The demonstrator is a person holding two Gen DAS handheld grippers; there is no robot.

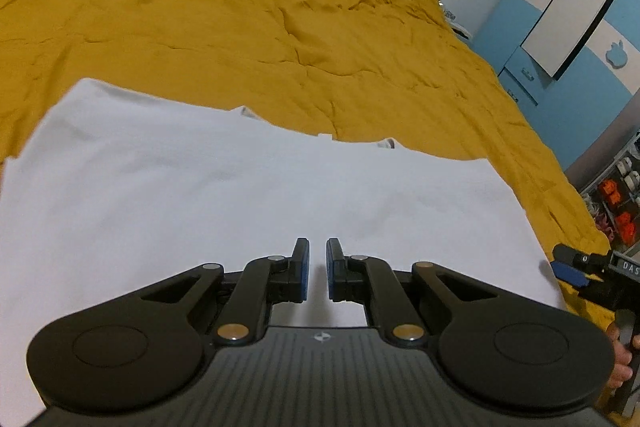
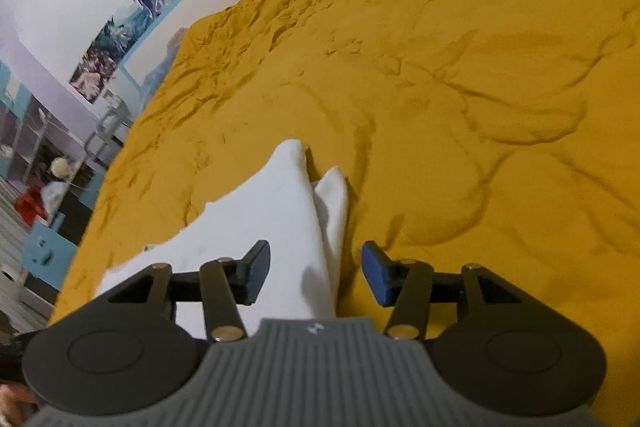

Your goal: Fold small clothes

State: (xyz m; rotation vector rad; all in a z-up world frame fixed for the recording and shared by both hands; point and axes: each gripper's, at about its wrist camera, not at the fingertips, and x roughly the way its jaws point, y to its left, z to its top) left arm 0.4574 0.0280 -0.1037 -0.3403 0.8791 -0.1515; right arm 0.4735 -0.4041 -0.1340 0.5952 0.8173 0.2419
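We are between folds, as we read it: the white garment (image 1: 248,195) lies spread flat on the near part of the yellow bedcover (image 1: 224,15), close to its near edge, and neither tool holds cloth. The left gripper (image 1: 317,269) hangs over the garment's near portion, its jaws drawn almost together with only a thin gap and nothing in it. The right gripper (image 2: 316,273) sits at the garment's right side, jaws apart; the cloth's edge runs beneath the gap, but the pads do not press it. Next we probably need to pinch an edge or corner and carry it across. The garment looks smooth and thin; farther off, its right end tapers into two loose points.
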